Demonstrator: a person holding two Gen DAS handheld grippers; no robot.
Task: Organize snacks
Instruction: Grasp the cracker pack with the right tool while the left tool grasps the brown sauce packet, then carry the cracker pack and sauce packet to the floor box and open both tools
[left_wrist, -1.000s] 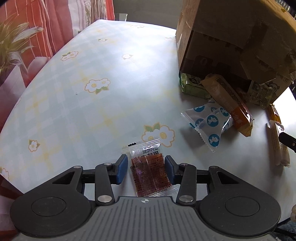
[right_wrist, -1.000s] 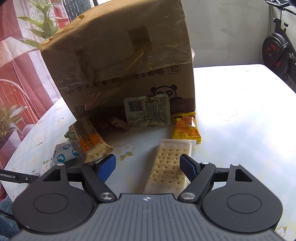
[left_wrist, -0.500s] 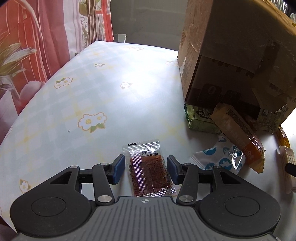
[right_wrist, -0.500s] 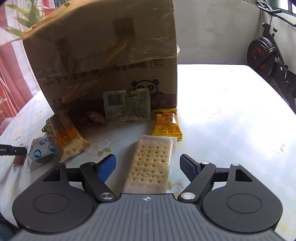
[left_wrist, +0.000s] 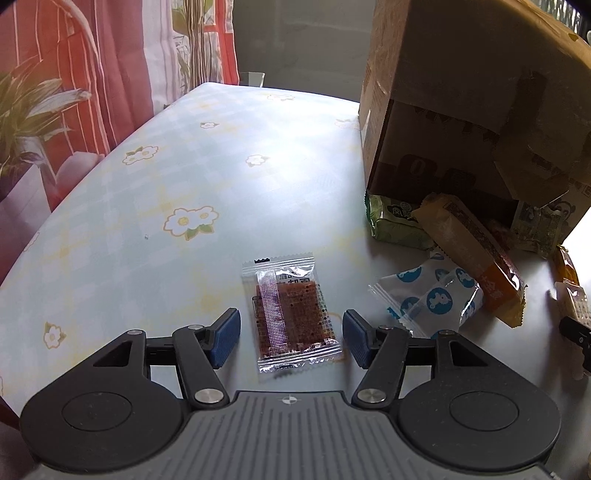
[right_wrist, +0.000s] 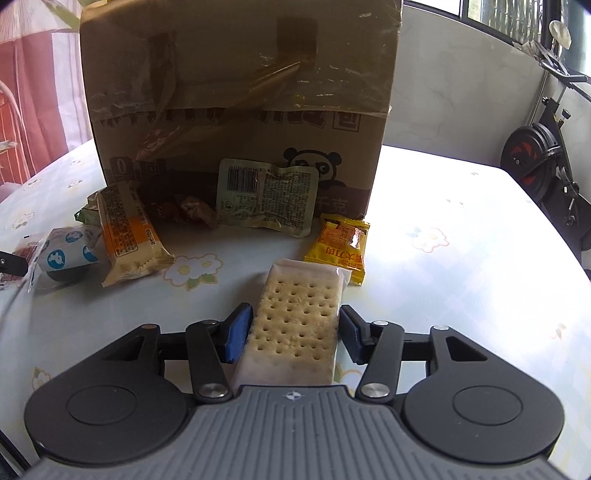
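Note:
My left gripper (left_wrist: 290, 334) is open, its blue pads apart on either side of a clear packet of dark red snack (left_wrist: 291, 314) lying flat on the floral tablecloth. My right gripper (right_wrist: 293, 332) has closed in on a cracker pack (right_wrist: 299, 325), both pads at its sides. Other snacks lie by the cardboard box (right_wrist: 240, 92): a blue-and-white packet (left_wrist: 432, 299), an orange-and-cream bar (right_wrist: 127, 232), a green packet (left_wrist: 395, 221), a pale label-covered pouch (right_wrist: 267, 195), a yellow packet (right_wrist: 340, 245).
The tall box (left_wrist: 461, 92) stands at the back of the table (left_wrist: 184, 166). Red curtains and a plant (left_wrist: 29, 110) are beyond the left edge. An exercise bike (right_wrist: 546, 155) stands past the right side.
The left gripper has opened wider and drawn back from the red packet, which now lies free. The right gripper's jaws have closed from wide open onto the cracker pack.

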